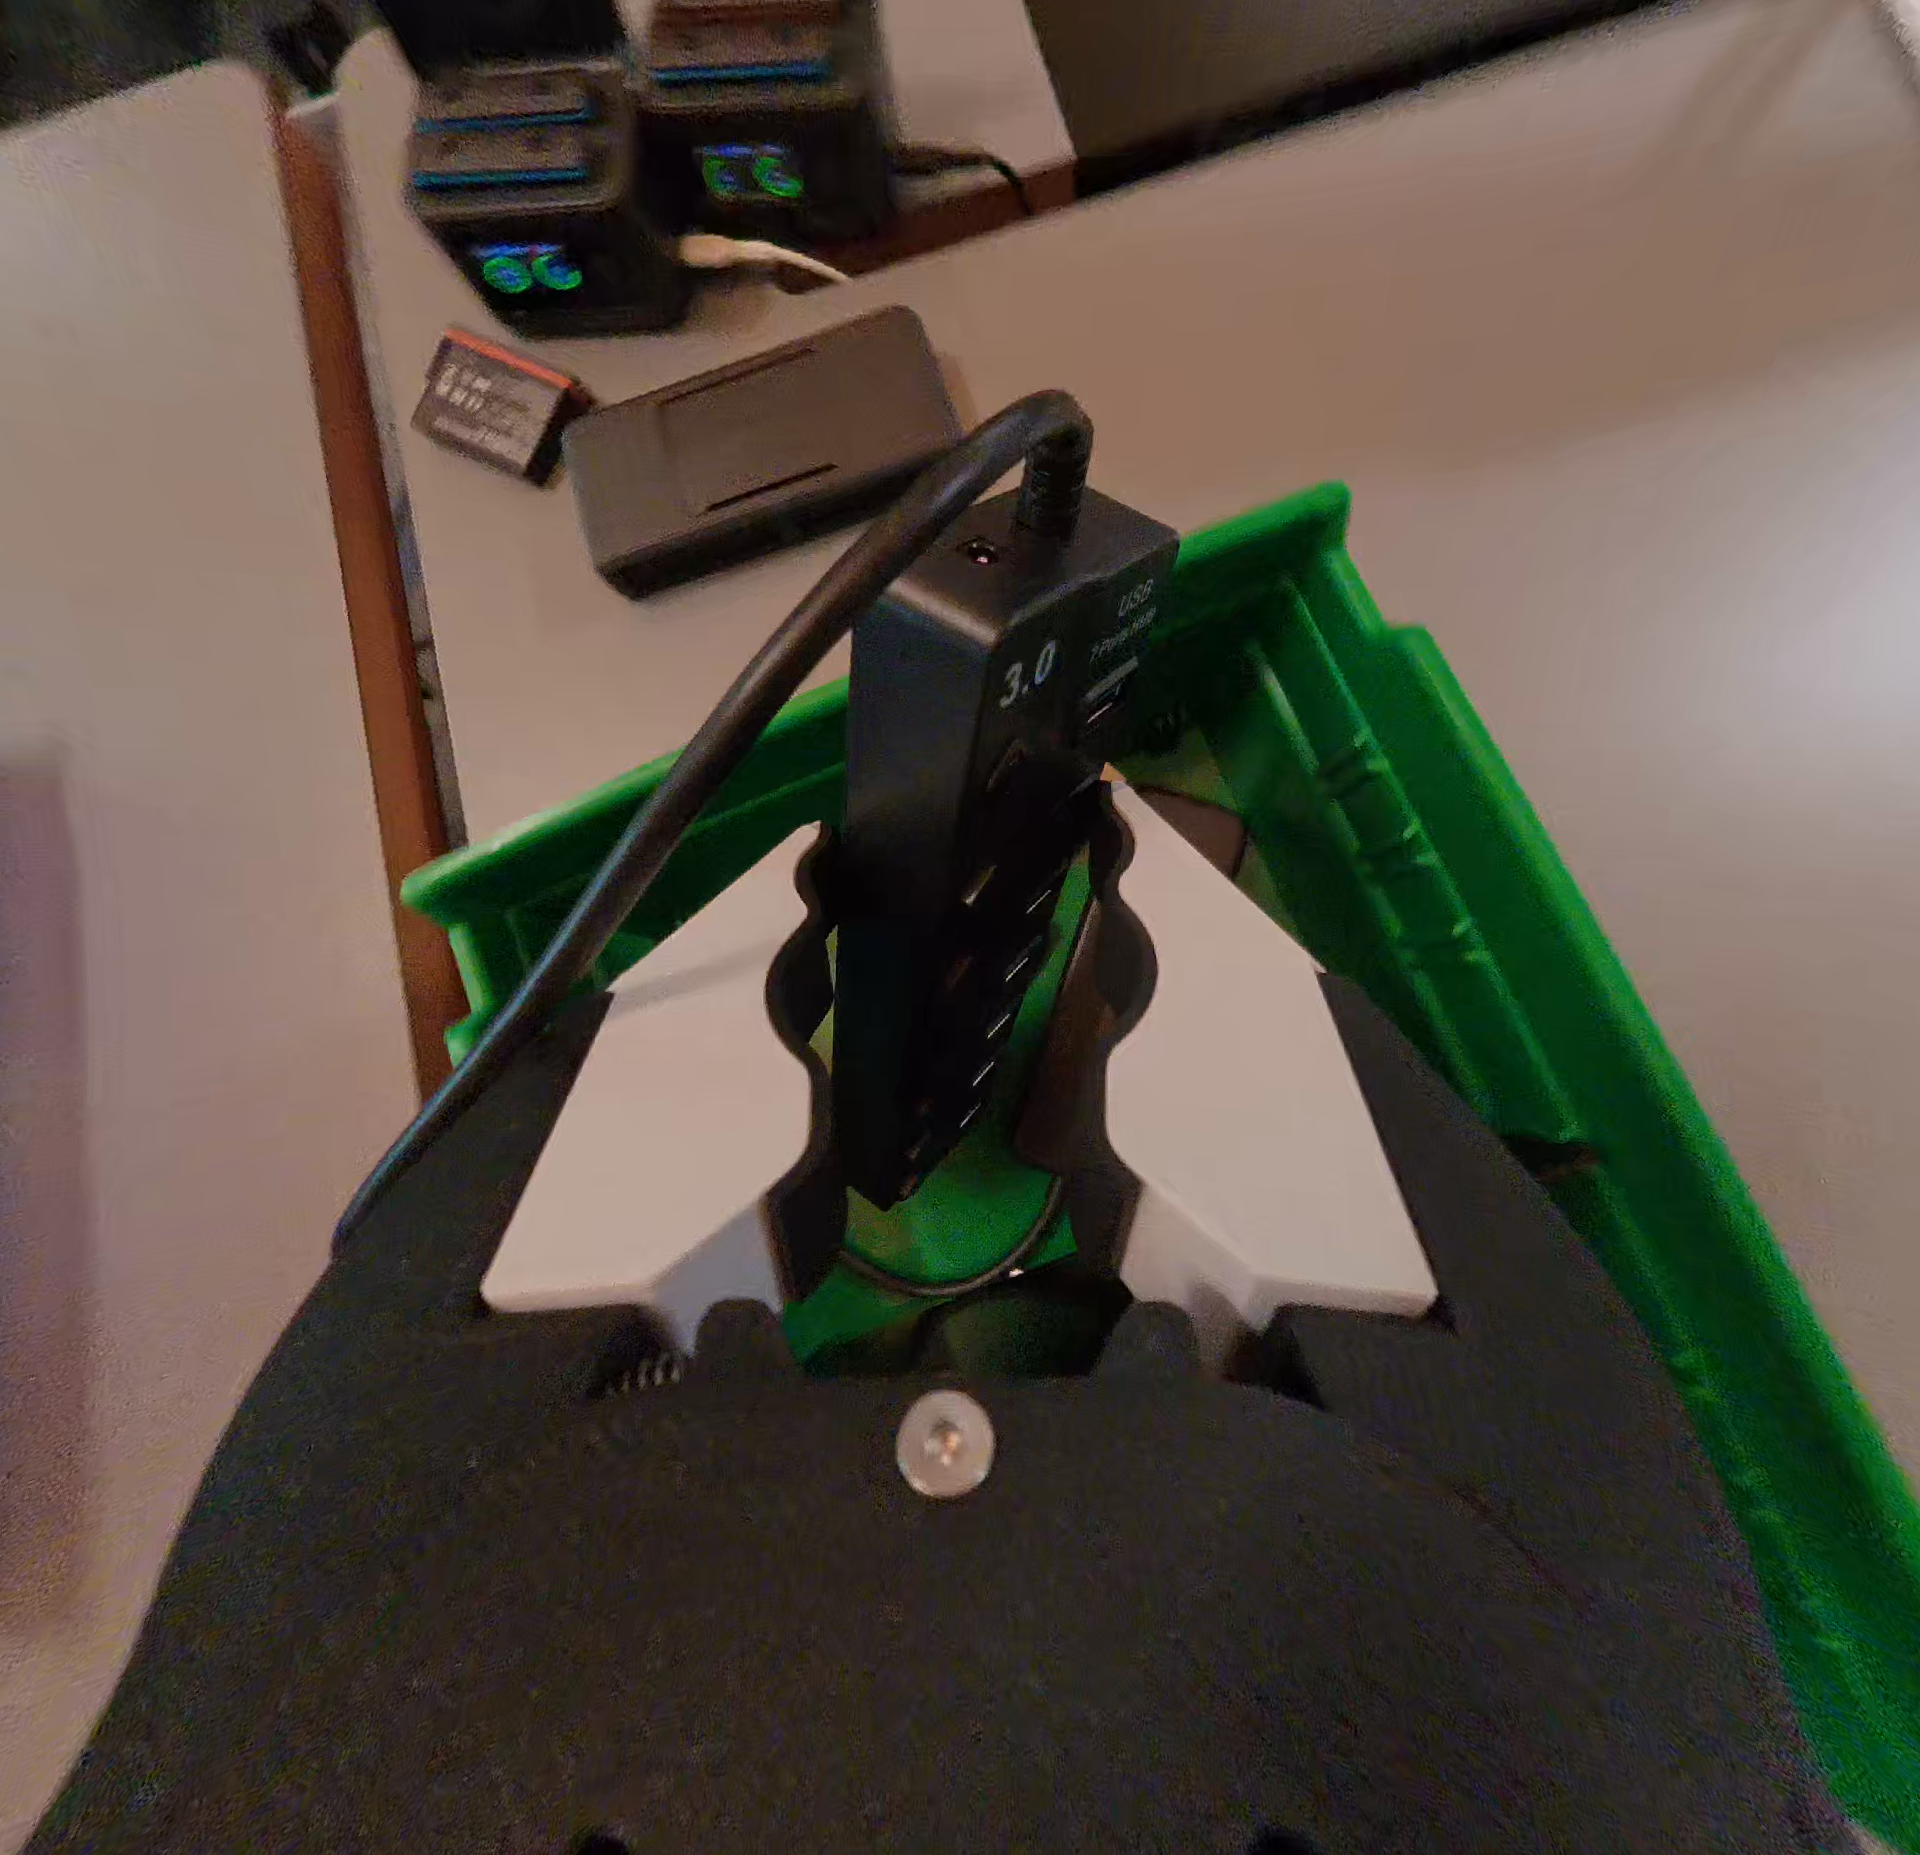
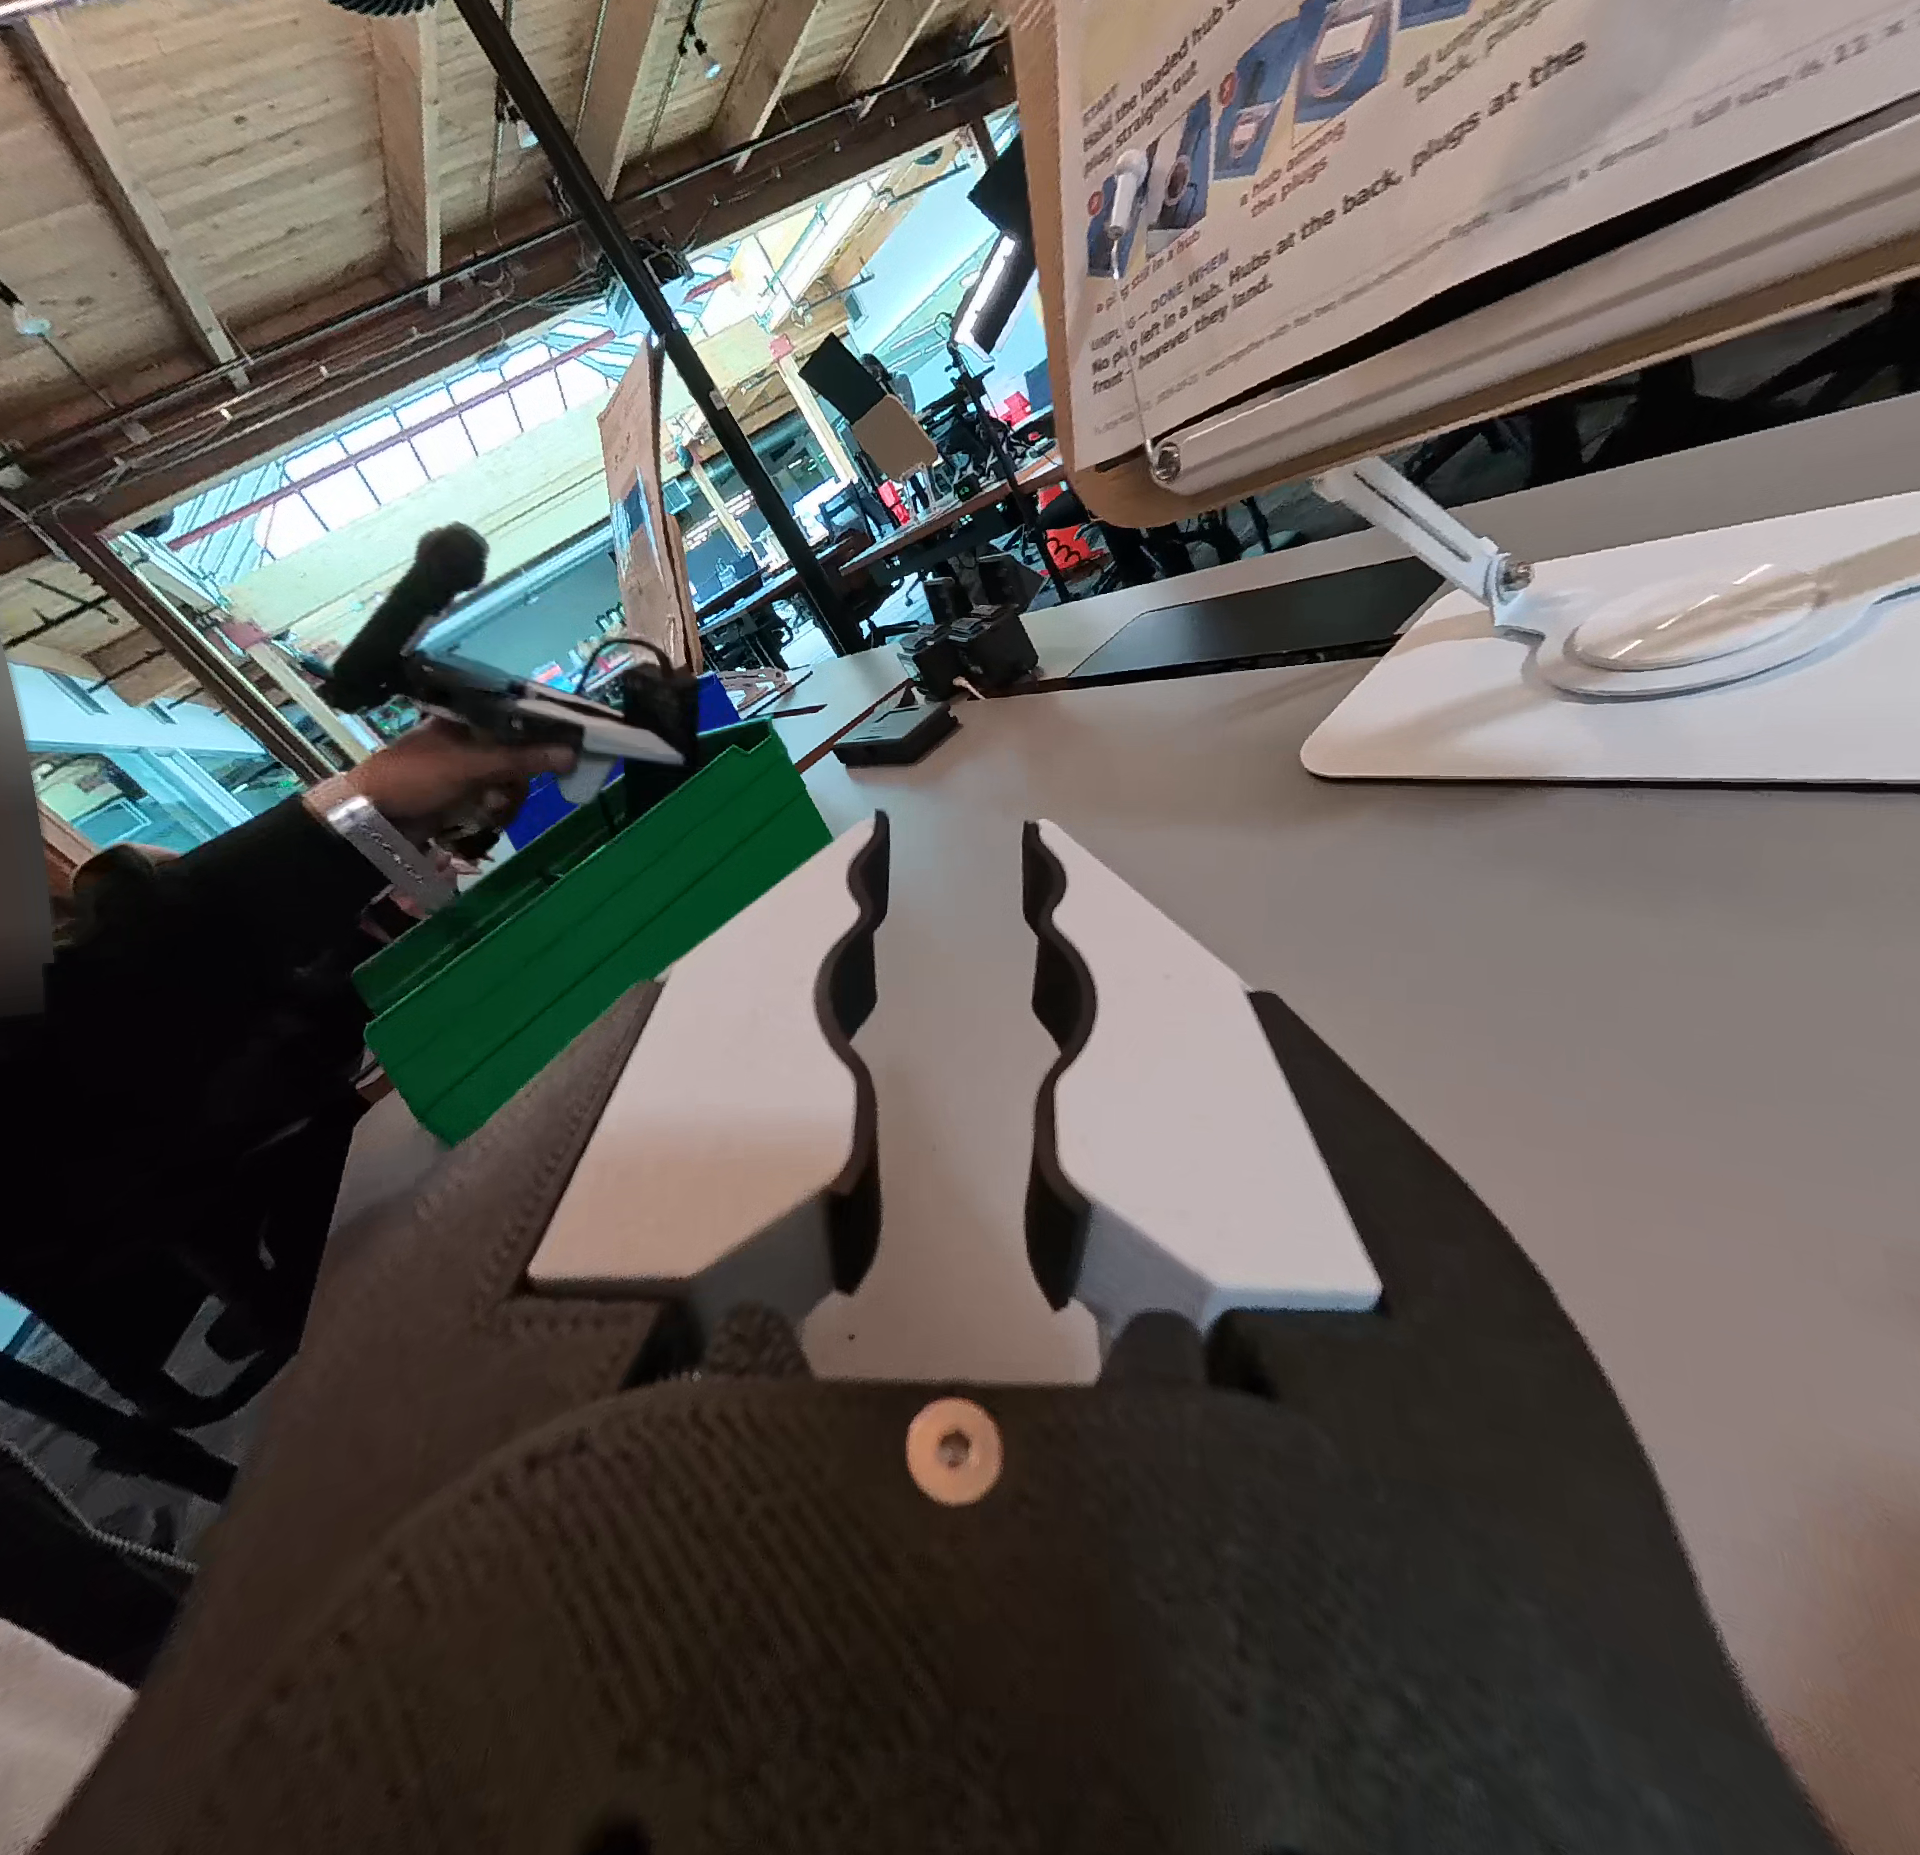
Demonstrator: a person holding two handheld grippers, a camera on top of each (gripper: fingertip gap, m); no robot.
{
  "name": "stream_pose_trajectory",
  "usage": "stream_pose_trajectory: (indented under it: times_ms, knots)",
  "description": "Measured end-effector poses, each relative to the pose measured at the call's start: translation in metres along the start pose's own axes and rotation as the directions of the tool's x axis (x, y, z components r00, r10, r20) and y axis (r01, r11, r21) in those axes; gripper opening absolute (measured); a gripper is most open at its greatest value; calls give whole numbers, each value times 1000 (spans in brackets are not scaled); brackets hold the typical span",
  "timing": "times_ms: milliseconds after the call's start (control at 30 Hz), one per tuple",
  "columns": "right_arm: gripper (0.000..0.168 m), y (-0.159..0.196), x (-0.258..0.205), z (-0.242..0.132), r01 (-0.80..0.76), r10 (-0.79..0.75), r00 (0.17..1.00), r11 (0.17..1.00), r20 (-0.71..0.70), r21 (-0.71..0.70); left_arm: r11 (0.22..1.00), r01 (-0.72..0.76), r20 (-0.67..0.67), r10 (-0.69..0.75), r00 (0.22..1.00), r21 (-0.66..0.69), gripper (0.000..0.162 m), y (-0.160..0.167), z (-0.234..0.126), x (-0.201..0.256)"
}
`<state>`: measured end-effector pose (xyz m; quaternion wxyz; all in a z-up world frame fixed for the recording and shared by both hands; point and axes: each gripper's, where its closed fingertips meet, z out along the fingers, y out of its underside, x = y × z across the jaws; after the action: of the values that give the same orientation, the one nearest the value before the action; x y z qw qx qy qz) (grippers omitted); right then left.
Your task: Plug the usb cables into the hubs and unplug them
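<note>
My left gripper [image 1: 966,839] is shut on a black multi-port USB hub [image 1: 935,725] and holds it upright over a green plastic bin [image 1: 1455,922]. The hub's black cable [image 1: 727,745] arcs from its top end down to the left, over my left finger. No plugs show in its ports. My right gripper [image 2: 954,834] is open and empty, low over the grey table [image 2: 1351,974]. In the right wrist view the left gripper [image 2: 665,735] is at far left, in a person's hand, above the green bin [image 2: 592,922].
A flat black box [image 1: 758,455] lies on the table behind the bin, with a small black-and-red item [image 1: 494,413] and two black units with green displays [image 1: 540,205] beyond. A white stand base [image 2: 1610,704] with an instruction sheet stands at right. A table seam [image 1: 353,517] runs along the left.
</note>
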<state>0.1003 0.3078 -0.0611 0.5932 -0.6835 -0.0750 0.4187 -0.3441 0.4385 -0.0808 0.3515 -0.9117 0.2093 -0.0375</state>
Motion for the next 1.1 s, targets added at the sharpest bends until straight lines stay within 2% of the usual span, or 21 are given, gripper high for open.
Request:
stream_pose_trajectory:
  times_ms: [133,233,300,333,467,600,733,833,933,1000,1067,1100]
  knots:
    - [25,-2,-4,0,23,-23,1000,1000,3,1,946,286,-26,-285,958,153,49,7,-10,-32]
    - [25,-4,-4,-3,16,-16,1000,1000,-3,6,915,369,-2,-374,927,165,46,28,-8,-49]
    - [25,-5,-4,-5,14,-14,1000,1000,-8,7,884,438,-65,-433,899,166,25,29,-7,-46]
    - [25,-6,-4,-5,15,-15,1000,1000,-10,8,873,461,-94,-451,887,157,26,30,-6,-43]
    - [25,-7,-7,-4,27,-27,1000,1000,-10,8,936,322,28,-329,944,143,28,33,-6,-47]
    - [24,-5,-9,-1,29,-29,1000,1000,-3,1,957,238,113,-258,959,165,31,29,-11,-45]
    - [24,-4,-9,0,25,-25,1000,1000,-4,0,959,213,117,-237,964,188,40,23,-19,-31]
    - [24,-5,-8,1,22,-22,1000,1000,-3,0,960,177,105,-204,973,218,35,16,-24,-17]
    - [24,-4,-9,1,26,-26,1000,1000,-2,-2,971,77,85,-98,992,227,30,7,-25,9]
    - [24,-3,-9,1,26,-26,1000,1000,-1,-2,986,-19,20,16,1000,167,21,8,-18,37]
    - [24,-3,-9,1,24,-24,1000,1000,0,-2,995,-103,-32,104,994,8,12,23,-2,56]
    - [24,-3,-10,1,22,-22,1000,1000,3,-1,988,-143,-39,141,989,-53,12,29,6,59]
